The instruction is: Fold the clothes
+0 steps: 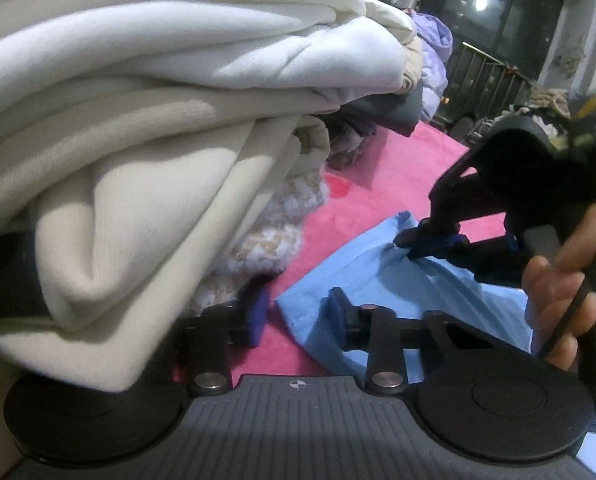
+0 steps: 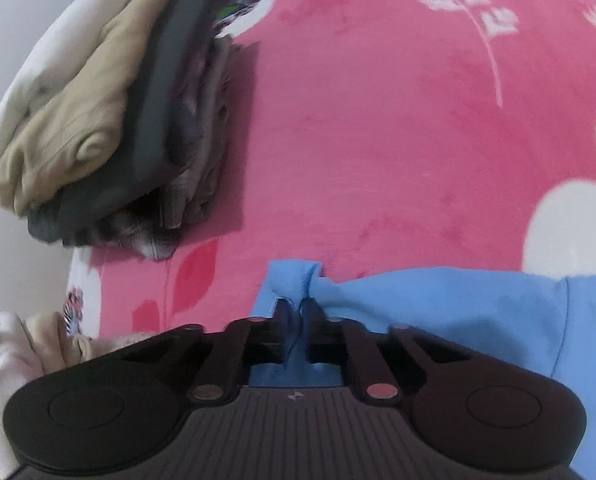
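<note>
**Right gripper pinching a blue garment on a pink bed cover**

While the blue garment (image 2: 438,304) lies flattened on a pink floral blanket (image 2: 378,120), the right gripper (image 2: 295,312) has its two fingers pressed together on a bunched fold at the garment's upper edge, with the cloth gathered into a small peak between them. Seen from the left wrist camera, the same gripper (image 1: 414,242) reaches in from the right, held by a person's hand (image 1: 558,292), and nips the blue cloth (image 1: 378,276) at a puckered spot.

Nearer that camera, the left gripper (image 1: 298,312) has its fingers spread wide apart and holds nothing; one finger sits over the pink blanket (image 1: 378,168) beside a stack of folded cream and white clothes (image 1: 137,120), the other over the blue garment's near corner.

From the right wrist camera, a second pile of folded clothes (image 2: 109,120), in white, tan, dark grey and plaid layers, sits on the blanket at upper left, apart from the blue garment.

No brand, label or readable writing shows on the clothes; each gripper body bears only a small round emblem.
</note>
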The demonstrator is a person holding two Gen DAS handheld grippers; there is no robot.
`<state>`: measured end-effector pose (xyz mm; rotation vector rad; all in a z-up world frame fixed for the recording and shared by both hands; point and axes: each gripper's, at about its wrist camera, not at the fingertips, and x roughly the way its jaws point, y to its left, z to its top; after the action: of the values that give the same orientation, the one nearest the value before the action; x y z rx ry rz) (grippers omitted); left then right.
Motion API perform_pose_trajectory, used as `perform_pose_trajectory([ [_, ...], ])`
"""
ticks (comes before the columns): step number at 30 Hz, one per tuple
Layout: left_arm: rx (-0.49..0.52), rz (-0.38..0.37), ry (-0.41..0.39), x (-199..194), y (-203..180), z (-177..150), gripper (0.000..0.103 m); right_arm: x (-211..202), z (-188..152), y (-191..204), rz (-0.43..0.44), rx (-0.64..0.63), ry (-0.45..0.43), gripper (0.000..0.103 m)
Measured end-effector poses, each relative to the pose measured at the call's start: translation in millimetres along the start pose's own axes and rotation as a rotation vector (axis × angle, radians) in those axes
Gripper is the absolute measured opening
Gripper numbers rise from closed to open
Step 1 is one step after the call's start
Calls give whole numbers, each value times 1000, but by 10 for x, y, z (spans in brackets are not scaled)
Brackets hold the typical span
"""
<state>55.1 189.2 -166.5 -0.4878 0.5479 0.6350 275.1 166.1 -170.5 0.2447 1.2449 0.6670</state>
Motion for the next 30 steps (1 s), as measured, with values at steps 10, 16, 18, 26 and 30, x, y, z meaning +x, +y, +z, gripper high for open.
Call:
perform_pose_trajectory([
  [10,201,-194,-83,-291,-240,-29,7,-697,-165,-426,266,126,-169,5],
  [16,366,-312,-166,-596,-549,-71,7,-1378,-314,-778,311,156,-286,4],
  [18,401,-339,-173,-657,-629,-110,7,-1581,-372,-903,306,150,-319,5],
  [26,506,-410,-58,-829,-653,-417,10,-1866,-710,-1444,228,173,-336,5],
  [30,551,-440,-32,-858,-553,-438,27,-1791,-883,-1758,119,205,-298,10],
])
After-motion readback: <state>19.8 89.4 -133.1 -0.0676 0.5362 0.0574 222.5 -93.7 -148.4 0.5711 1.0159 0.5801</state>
